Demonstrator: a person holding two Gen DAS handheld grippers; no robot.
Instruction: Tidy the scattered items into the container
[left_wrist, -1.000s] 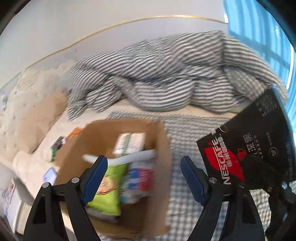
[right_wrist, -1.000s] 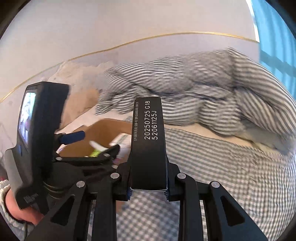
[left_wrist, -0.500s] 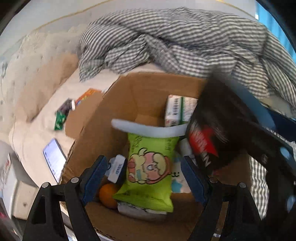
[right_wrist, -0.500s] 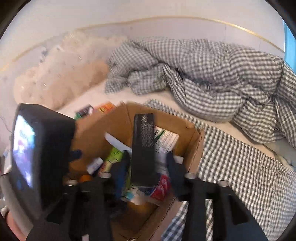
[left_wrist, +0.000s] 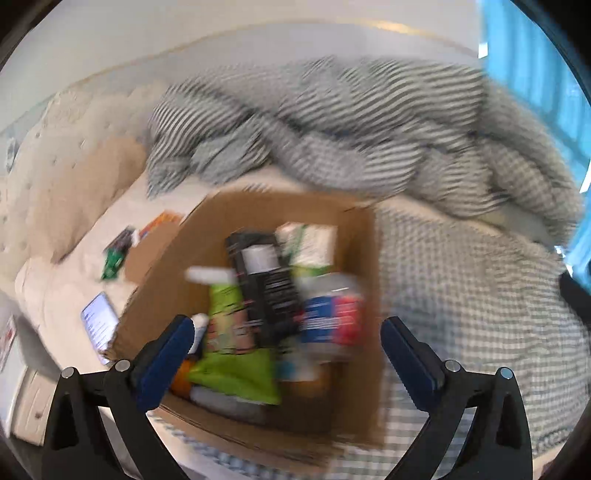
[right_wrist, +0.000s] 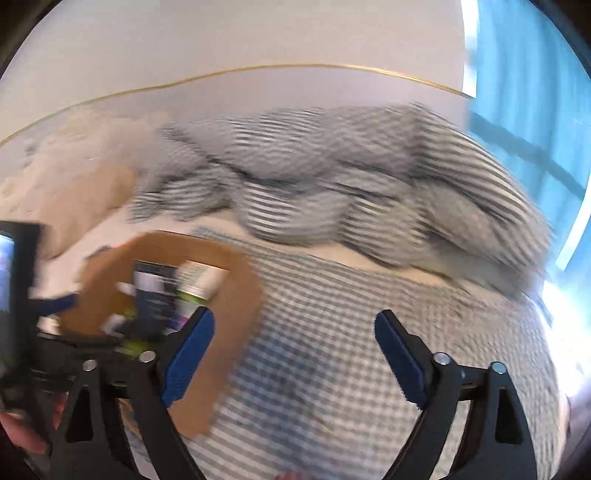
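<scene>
An open cardboard box (left_wrist: 354, 236) stands on the checked bedsheet and shows in the right wrist view (right_wrist: 236, 280) too. Inside lie a black Nescafe box (left_wrist: 266, 288), a green snack bag (left_wrist: 232, 362), a white-green carton (left_wrist: 310, 247), a red-blue pack (left_wrist: 332, 317) and an orange (left_wrist: 181, 376). The black box also shows in the right wrist view (right_wrist: 151, 299). My left gripper (left_wrist: 286, 350) is open and empty above the box's near side. My right gripper (right_wrist: 293, 350) is open and empty over the sheet, right of the box.
A rumpled striped duvet (left_wrist: 332, 140) lies behind the box. A phone (left_wrist: 99, 325) and small packets (left_wrist: 118, 254) lie on the cream bedding at the left. A beige headboard (left_wrist: 55, 155) is far left, a blue window (right_wrist: 528, 92) at the right.
My right gripper has let go of the black Nescafe box, which now lies in the cardboard box, and has drawn back to the right. Both views have tilted up.
</scene>
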